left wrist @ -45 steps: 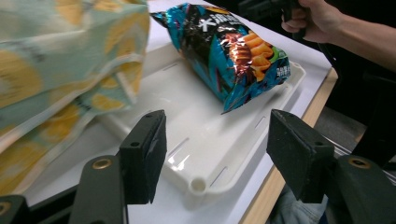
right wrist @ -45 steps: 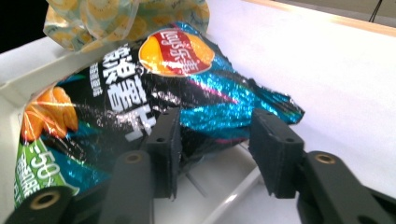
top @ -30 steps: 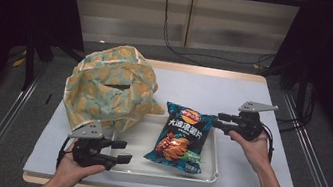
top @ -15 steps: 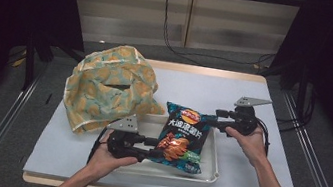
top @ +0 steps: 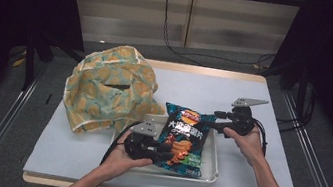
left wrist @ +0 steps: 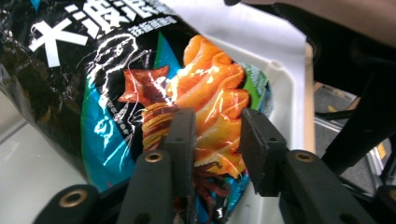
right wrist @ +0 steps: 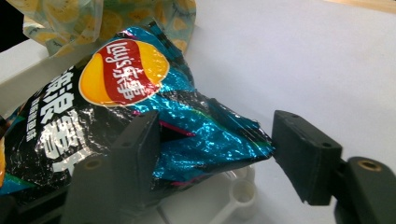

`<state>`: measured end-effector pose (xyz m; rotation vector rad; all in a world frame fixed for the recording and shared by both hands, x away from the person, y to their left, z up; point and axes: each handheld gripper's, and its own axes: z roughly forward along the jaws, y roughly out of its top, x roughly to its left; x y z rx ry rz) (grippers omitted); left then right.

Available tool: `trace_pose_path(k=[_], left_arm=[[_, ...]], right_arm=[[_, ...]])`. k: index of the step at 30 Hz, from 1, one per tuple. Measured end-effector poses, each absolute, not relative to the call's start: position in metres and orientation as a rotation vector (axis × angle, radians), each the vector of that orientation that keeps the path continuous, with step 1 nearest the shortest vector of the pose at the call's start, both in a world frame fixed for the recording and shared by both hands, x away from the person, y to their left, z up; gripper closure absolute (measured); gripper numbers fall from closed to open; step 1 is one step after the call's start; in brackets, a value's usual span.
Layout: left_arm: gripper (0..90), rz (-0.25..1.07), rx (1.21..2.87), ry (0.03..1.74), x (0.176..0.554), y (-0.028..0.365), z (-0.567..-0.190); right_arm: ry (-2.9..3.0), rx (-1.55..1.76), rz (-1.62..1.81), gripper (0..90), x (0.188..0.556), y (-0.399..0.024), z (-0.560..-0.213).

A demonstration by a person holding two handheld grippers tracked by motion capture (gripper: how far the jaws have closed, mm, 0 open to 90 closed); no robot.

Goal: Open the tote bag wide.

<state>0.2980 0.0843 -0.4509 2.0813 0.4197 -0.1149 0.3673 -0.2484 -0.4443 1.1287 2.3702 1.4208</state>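
Note:
A dark blue and black chip bag (top: 183,136) with a red and yellow logo lies in a white tray (top: 211,167) at the table's middle. My left gripper (top: 168,150) reaches in from the left. In the left gripper view its jaws have just been closing on the bag's (left wrist: 201,93) lower part, and the left gripper (left wrist: 217,116) has the orange print squeezed between the pads. My right gripper (top: 212,120) is at the bag's top right corner. Its jaws have just been opening, and the crinkled corner (right wrist: 219,140) lies loose between the right gripper's (right wrist: 217,123) wide-apart pads.
A crumpled cloth bag (top: 109,89) with an orange fruit print sits left of the tray, touching its far left corner. The white mat (top: 267,180) covers the table, whose wooden edge (top: 208,72) runs along the far side. Metal rails flank both sides.
My left gripper moved right from the table's front onto the tray and closed over the chip bag's lower part. The right gripper stayed at the bag's top corner and opened its jaws.

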Motion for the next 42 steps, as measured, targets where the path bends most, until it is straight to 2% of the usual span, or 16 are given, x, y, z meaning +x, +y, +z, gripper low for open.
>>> trace_pose_path(k=[3, 6, 8, 9, 11, 13, 15, 16, 19, 24, 30, 38, 42], left_arm=[[67.0, -0.123, 2.088, 0.421, 0.3, 0.083, -0.452], [68.5, -0.122, 2.109, 0.417, 0.301, 0.084, -0.454], [72.5, -0.109, 2.119, 0.415, 0.302, 0.083, -0.457], [72.5, -0.116, 2.117, 0.421, 0.302, 0.083, -0.457], [72.6, -0.12, 2.123, 0.424, 0.303, 0.083, -0.459], [73.7, -0.124, 2.118, 0.439, 0.304, 0.083, -0.461], [73.7, -0.122, 2.114, 0.441, 0.303, 0.084, -0.461], [73.7, -0.121, 2.117, 0.441, 0.303, 0.084, -0.461], [71.6, -0.111, 2.142, 0.437, 0.301, 0.082, -0.458], [67.9, -0.13, 2.126, 0.437, 0.302, 0.082, -0.458], [63.7, -0.137, 2.114, 0.437, 0.301, 0.081, -0.454], [72.6, -0.217, 2.056, 0.369, 0.298, 0.077, -0.441], [76.1, -0.208, 2.08, 0.368, 0.303, 0.069, -0.443]], right_arm=[[2.364, 1.155, 1.431, 26.2, 0.37, -0.25, -0.446], [2.377, 1.159, 1.459, 26.4, 0.372, -0.25, -0.448], [2.392, 1.158, 1.479, 28.6, 0.373, -0.249, -0.449], [2.404, 1.16, 1.496, 34.7, 0.374, -0.249, -0.449], [2.424, 1.138, 1.525, 40.8, 0.374, -0.246, -0.449], [2.431, 1.118, 1.506, 55.5, 0.373, -0.243, -0.448], [2.429, 1.113, 1.512, 63.9, 0.373, -0.244, -0.446], [2.429, 1.108, 1.505, 76.2, 0.372, -0.244, -0.446], [2.429, 1.091, 1.512, 84.4, 0.37, -0.242, -0.445], [2.403, 1.067, 1.489, 89.1, 0.369, -0.236, -0.441], [2.385, 1.02, 1.488, 89.7, 0.367, -0.233, -0.427], [2.366, 0.938, 1.496, 89.8, 0.363, -0.233, -0.409], [2.355, 0.925, 1.508, 89.8, 0.363, -0.236, -0.404]])
